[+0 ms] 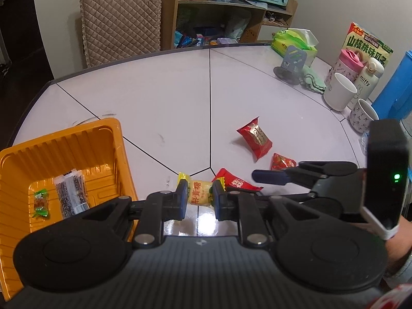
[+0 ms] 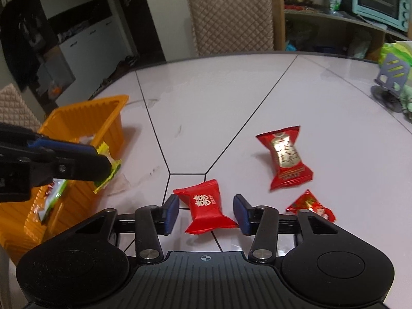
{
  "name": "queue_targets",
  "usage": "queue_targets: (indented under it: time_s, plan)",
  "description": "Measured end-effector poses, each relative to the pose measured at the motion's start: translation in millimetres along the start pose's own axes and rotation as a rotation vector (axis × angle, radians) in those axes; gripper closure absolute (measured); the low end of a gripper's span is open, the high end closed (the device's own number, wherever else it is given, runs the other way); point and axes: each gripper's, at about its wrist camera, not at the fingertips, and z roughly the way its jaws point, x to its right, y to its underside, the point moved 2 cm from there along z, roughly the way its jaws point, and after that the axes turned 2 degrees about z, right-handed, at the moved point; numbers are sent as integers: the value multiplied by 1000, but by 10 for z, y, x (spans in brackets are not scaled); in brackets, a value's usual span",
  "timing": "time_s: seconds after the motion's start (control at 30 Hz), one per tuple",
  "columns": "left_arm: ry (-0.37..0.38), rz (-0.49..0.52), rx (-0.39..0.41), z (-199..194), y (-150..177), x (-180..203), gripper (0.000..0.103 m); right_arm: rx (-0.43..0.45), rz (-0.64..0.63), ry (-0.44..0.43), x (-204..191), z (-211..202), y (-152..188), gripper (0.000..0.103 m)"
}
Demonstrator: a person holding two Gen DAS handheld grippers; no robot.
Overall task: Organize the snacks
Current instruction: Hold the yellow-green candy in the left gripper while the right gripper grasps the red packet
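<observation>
Spreading across both views, the pale tabletop, crossed by thin dark seams, carries everything. At its left side stands the ribbed orange plastic tray, holding a dark seed bar in clear wrap and a small green-wrapped candy. Far right, near the edge, stand a white mug, a patterned mug and a green snack box.

Next comes the left tool, clamped narrowly on a yellow-wrapped candy, its blue pads pressing the wrapper from both sides; the candy is lifted off the tabletop just right of the tray. From the right wrist camera the same candy hangs beside the tray's near wall.

Then the right tool straddles a red double-happiness candy lying on the tabletop. Its pads sit just beside the wrapper with small gaps on both sides, not yet pressing.

Further right lie a larger red candy with a gold label and, near it, a small red patterned candy, both well apart from the tray.
</observation>
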Motion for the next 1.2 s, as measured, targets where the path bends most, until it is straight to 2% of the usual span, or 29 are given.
queue_targets:
  time_s: [0.1,0.17,0.27,0.67,1.2]
  plan:
    - [0,-2,-2,14,-1,-11,85,-14,-10,10,-17,69,3,61]
    - [0,-5,-3,18,0,-13,85,-20,-10,11,-14,89,15,71]
    - [1,-7,-2,9,0,-17,85,-15,-10,10,-8,81,30,77]
    - [17,9,26,-154,30,90,85,47,71,25,66,-410,100,79]
    - [79,28,77,-712,312,397,85,143,143,20,-36,-1275,327,79]
